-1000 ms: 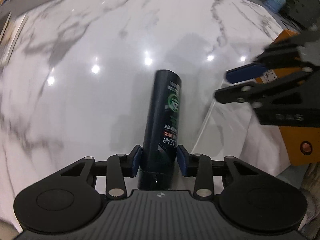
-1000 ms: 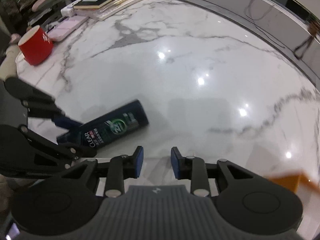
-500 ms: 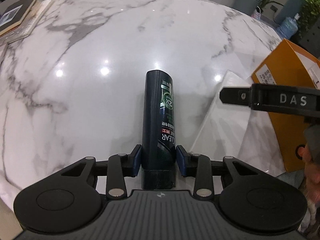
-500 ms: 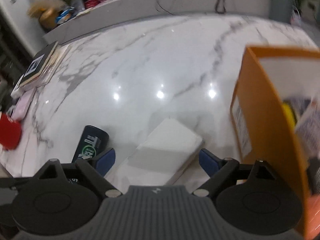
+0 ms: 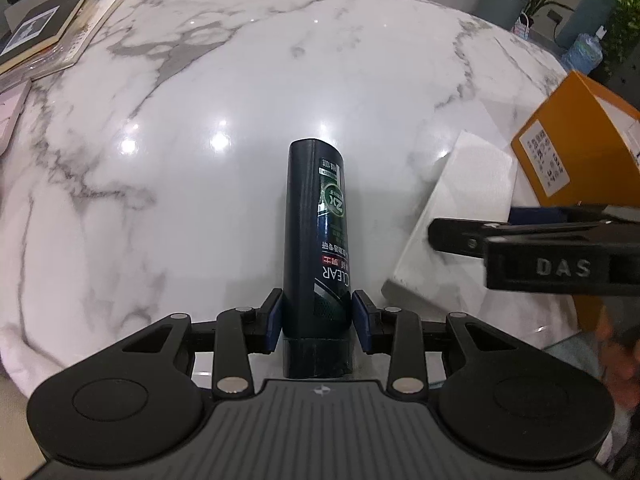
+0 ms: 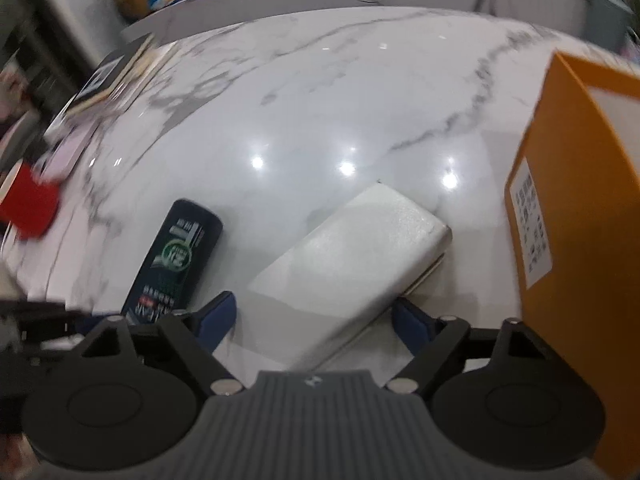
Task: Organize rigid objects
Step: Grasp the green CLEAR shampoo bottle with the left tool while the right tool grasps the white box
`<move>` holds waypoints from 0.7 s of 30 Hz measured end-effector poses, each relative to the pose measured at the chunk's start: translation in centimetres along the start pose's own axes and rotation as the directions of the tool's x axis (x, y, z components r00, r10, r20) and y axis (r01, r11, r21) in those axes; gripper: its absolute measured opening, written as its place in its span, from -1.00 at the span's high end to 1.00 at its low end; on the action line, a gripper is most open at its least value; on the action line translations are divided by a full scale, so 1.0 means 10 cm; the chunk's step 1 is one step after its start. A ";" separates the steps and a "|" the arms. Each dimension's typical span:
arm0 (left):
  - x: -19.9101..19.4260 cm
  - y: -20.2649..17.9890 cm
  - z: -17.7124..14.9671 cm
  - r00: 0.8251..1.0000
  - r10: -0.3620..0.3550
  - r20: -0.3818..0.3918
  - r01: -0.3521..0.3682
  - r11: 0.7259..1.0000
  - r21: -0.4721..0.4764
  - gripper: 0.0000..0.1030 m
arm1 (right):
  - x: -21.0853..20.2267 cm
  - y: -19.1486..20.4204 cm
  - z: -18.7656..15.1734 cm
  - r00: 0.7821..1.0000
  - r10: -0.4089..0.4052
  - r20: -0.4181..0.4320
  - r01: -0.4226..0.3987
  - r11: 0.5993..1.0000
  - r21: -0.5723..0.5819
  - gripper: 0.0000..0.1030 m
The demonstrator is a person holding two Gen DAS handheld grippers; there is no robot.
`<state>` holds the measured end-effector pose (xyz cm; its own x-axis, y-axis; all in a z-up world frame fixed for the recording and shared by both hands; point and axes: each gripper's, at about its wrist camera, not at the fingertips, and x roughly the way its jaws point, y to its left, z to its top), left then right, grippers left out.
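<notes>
My left claw point(image 5: 316, 316) is clenched on the dark shampoo bottle point(image 5: 314, 232), which lies on the marble bench point(image 5: 200, 120) pointing toward twelve o'clock. My right claw point(image 6: 316, 316) straddles the white box point(image 6: 352, 256), jaws closing but pads not yet pressing. The orange box point(image 6: 580, 240) stands at three o'clock.
</notes>
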<state>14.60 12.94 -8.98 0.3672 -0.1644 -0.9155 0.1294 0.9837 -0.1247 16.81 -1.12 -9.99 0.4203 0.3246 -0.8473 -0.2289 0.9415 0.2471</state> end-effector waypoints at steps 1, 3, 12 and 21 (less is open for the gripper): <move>-0.01 -0.01 -0.01 1.000 0.003 -0.005 -0.003 1.000 0.001 0.20 | -0.03 -0.01 -0.01 1.000 0.003 -0.004 -0.003 1.000 -0.018 -0.46; -0.02 -0.03 -0.05 1.000 0.005 -0.014 -0.005 1.000 -0.007 0.20 | -0.09 -0.03 -0.03 1.000 0.017 -0.011 -0.018 0.997 -0.074 -0.30; -0.06 -0.07 -0.15 1.000 -0.003 -0.010 0.002 0.998 -0.065 0.15 | -0.30 -0.10 -0.21 0.999 0.039 -0.008 -0.039 0.995 -0.090 -0.09; -0.01 -0.06 -0.07 0.998 0.031 0.046 -0.030 0.999 -0.034 -0.04 | -0.05 -0.29 -0.10 0.998 0.053 0.022 -0.057 0.967 0.248 -0.63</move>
<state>13.82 12.40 -9.10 0.4132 -0.1366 -0.9004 0.0872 0.9901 -0.1102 16.37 -4.16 -10.73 0.4267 0.3758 -0.8226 -0.0270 0.9145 0.4037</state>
